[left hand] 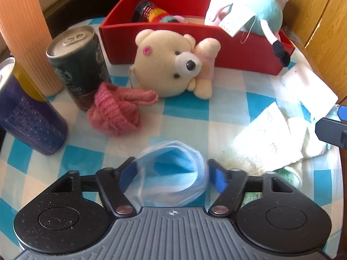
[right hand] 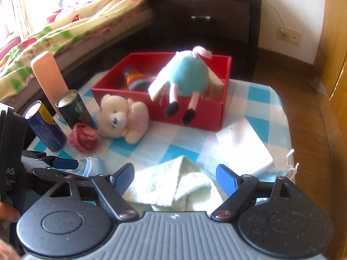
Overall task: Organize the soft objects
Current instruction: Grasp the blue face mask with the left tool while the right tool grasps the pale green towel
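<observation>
Right then, the left gripper (left hand: 171,171) sat low-centre, jaws parted astride the blue face mask (left hand: 171,177), not yet pinching; the right gripper (right hand: 174,178) gaped over the pale towel (right hand: 173,186). Red box (left hand: 164,49) lay upper-centre.

table cloth (left hand: 186,108): smooth woven check | teddy bear (left hand: 169,65): matt short plush | pink knit (left hand: 115,110): ribbed wool, rough | face mask (left hand: 173,173): thin non-woven, soft matt | towel (right hand: 173,186): nubby terry | red box (left hand: 169,43): matt card | green can (left hand: 80,65): metal, dull top, glossy print | fingers (right hand: 225,179): blue ribbed rubbery pads, black speckled plastic
</observation>
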The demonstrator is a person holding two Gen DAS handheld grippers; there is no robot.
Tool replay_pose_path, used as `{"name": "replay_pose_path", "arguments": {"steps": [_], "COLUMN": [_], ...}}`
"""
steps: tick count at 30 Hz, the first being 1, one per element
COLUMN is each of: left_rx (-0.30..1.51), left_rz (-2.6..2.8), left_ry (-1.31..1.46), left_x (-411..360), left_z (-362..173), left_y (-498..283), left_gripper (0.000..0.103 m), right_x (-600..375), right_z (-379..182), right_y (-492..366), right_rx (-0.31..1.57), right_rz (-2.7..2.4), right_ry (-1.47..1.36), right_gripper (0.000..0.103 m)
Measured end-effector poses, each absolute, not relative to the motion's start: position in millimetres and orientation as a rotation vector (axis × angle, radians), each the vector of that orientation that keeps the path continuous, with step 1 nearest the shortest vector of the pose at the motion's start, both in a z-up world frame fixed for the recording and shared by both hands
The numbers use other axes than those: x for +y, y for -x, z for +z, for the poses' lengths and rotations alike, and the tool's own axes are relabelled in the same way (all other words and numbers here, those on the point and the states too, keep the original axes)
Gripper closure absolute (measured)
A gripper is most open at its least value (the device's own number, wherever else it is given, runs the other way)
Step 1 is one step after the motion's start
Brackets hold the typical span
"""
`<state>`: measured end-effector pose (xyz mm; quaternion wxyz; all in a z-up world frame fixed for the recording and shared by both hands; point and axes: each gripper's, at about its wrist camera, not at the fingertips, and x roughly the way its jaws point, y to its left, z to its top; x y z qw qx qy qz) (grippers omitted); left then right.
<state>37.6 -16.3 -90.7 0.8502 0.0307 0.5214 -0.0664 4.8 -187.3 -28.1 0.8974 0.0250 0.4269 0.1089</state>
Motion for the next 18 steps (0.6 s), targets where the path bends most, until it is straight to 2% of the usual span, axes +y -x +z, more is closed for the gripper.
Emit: {"name": "replay_pose_path", "arguments": {"steps": [1,2,5,12,18], "left_rx": [1.091,1.089,1.107,1.082,1.070], "left_rz": [-0.137,-0.138,-0.154,-0.176,-0.188], "left_ry": [-0.066,-0.064,0.002,0.009,0.021], "left_x": [-15.7,-14.1,-4.3,2.1,7.5], "left_z": [-89.8,-88.4,-84.1,-70.3,-64.9], "left_y": [-37.2,-37.6,-38.3,-31.6,-30.8], "left_gripper": [0.052,0.060,0.069,0.073,0.073], "right_x": [-187.8,-188.3,-186.6,-173.7,-165.7], "right_z": [-29.3,-30.6,-35.5,-54.9,-68.2], "right_y": [-5.6,-6.5,-8.5,-16.7,-27.2], "right_rx": [0.890,0.896,0.916,0.976,1.011], "right_rz": [0.222,0.219,0.223,0.230,0.231], "right_ry": [-0.050,-0.048,-0.041,-0.004,-0.024], "right_gripper": [0.042,0.042,0.042,0.041,0.033]}}
